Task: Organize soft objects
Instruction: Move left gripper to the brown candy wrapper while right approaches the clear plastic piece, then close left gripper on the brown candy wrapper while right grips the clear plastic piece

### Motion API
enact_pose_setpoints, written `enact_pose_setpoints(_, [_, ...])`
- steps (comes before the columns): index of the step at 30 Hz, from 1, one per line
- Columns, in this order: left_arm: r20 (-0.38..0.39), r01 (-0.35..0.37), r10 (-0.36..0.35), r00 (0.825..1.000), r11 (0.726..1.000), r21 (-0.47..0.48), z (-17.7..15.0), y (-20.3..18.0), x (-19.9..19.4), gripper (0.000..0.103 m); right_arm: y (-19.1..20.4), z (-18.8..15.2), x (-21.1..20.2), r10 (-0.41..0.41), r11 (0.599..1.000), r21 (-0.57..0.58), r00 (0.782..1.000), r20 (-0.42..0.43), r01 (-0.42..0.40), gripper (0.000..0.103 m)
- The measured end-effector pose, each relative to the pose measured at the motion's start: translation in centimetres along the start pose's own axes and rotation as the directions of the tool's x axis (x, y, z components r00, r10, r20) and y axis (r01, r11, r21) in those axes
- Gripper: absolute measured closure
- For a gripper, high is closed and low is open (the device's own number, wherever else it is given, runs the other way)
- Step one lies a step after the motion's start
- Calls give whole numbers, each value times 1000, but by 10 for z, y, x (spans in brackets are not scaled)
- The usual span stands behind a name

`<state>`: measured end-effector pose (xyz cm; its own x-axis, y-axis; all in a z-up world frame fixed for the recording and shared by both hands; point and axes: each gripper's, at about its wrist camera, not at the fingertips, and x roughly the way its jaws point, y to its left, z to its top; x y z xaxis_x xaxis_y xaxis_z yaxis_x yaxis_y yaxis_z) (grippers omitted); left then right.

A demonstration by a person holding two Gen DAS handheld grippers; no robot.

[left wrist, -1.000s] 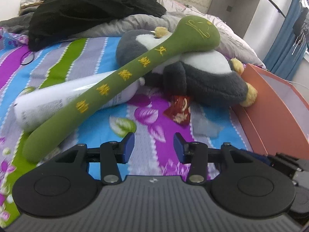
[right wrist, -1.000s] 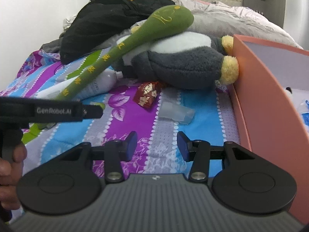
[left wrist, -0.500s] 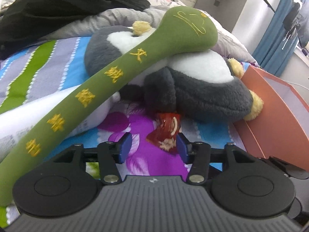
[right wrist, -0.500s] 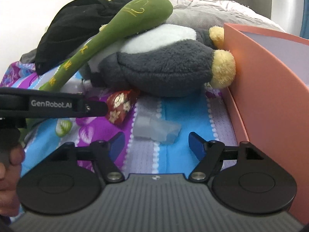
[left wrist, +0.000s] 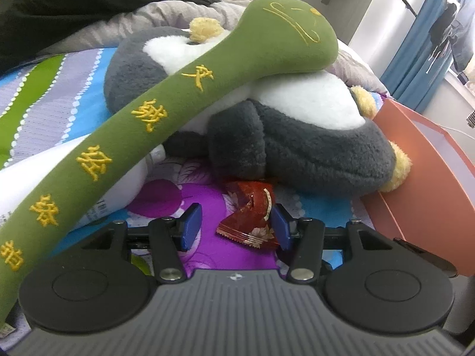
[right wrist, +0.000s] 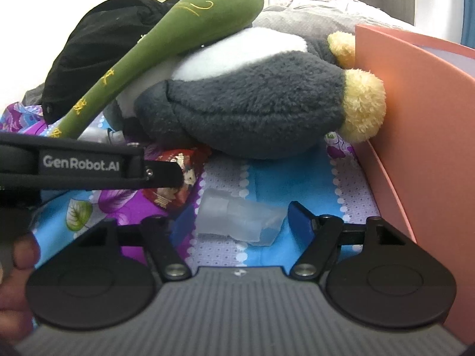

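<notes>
A grey and white plush penguin (left wrist: 297, 136) (right wrist: 252, 103) lies on the patterned bedsheet, with a long green plush stick (left wrist: 148, 118) (right wrist: 178, 29) resting across it. My left gripper (left wrist: 236, 227) is open, low over the sheet, with a red snack packet (left wrist: 249, 216) (right wrist: 175, 175) between its blue pads, close to the right pad. My right gripper (right wrist: 239, 225) straddles a clear plastic packet (right wrist: 237, 219). Its jaws are closing, and the pads stand apart from the plastic.
An orange box (left wrist: 430, 178) (right wrist: 415, 118) stands on the right, its wall against the penguin's yellow foot. A white bottle (left wrist: 59, 172) lies under the green plush. Black clothing (left wrist: 89, 0) and a grey blanket (right wrist: 297, 14) sit behind. A hand (right wrist: 14, 267) holds the left gripper's handle.
Both grippers moved forward and down toward the sheet. The red packet came between the left pads. The right jaws spread wider, and the clear packet now lies between them.
</notes>
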<state>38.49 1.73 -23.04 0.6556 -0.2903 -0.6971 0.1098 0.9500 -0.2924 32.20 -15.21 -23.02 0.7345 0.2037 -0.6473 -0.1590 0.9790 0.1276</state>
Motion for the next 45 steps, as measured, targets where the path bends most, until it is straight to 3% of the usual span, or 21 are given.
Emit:
enact_pose_setpoints(4, [-2,11,-11,1000,1000,10,1,-4,2,45,-2,1,-2,12,1000,6,1000,-1,-12,41])
enact_pose_setpoints(20, [-29,-15,17,999,998,54,4,-16,16,46,-2,-10,-12,-36,998,-61,999,-5,36,41])
enact_pose_setpoints(27, [-36,-50,53,998,996,70,4,-22,13,60,1,-9,-19,-34,997,-72,999,-3,34,41])
enact_pose_setpoints(33, [-23,-60,62,998,996,65,1,-22,-4,62,2,-9,-31,-31,997,-75,1000,-7,30,41])
enact_pose_setpoints(36, [-17,-66,67,998,996,64,-2,-24,-17,62,7,-11,-41,-23,996,-86,1000,-7,22,50])
enact_pose_setpoints(40, [-17,-70,71,997,996,48,-10,-25,-38,62,12,-12,-57,-13,995,-98,1000,-7,12,52])
enact_pose_setpoints(43, [-17,-79,79,997,996,33,-20,-25,-57,62,12,-13,-65,2,996,-91,1000,-26,-4,67])
enact_pose_setpoints(45, [-17,-87,87,996,996,11,-27,-22,-70,62,12,-14,-70,1,996,-90,1000,-25,-3,67])
